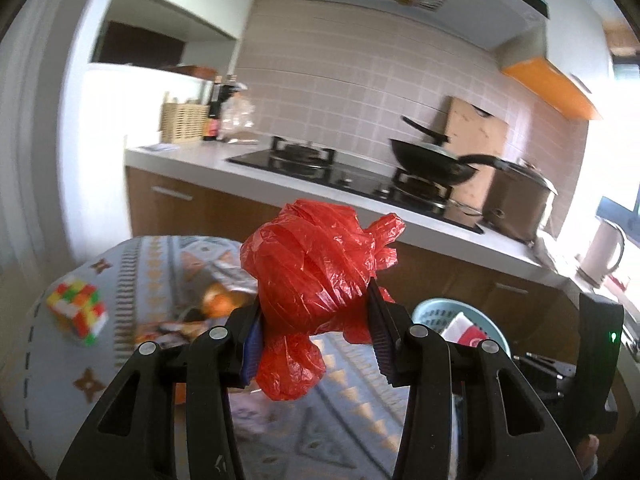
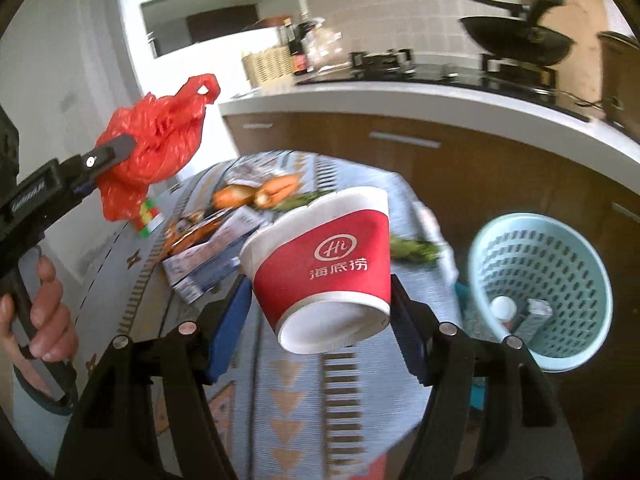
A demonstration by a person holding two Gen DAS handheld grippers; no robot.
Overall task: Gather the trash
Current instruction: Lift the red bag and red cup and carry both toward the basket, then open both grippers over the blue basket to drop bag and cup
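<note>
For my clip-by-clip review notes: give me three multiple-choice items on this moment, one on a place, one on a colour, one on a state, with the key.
1. Where is the light blue basket?
A. On the stove
B. On the floor, right of the table
C. On the table by the cube

2. What colour is the plastic bag in the left gripper?
A. Red
B. Black
C. White

3. How does the right gripper stand?
A. Open and empty
B. Shut on a carrot
C. Shut on the paper cup

Answers:
1 B: the basket sits low beside the patterned table, in front of the cabinets.
2 A: crumpled red plastic sits between the left fingers.
3 C: the tilted red and white cup is pinched between both pads.
</note>
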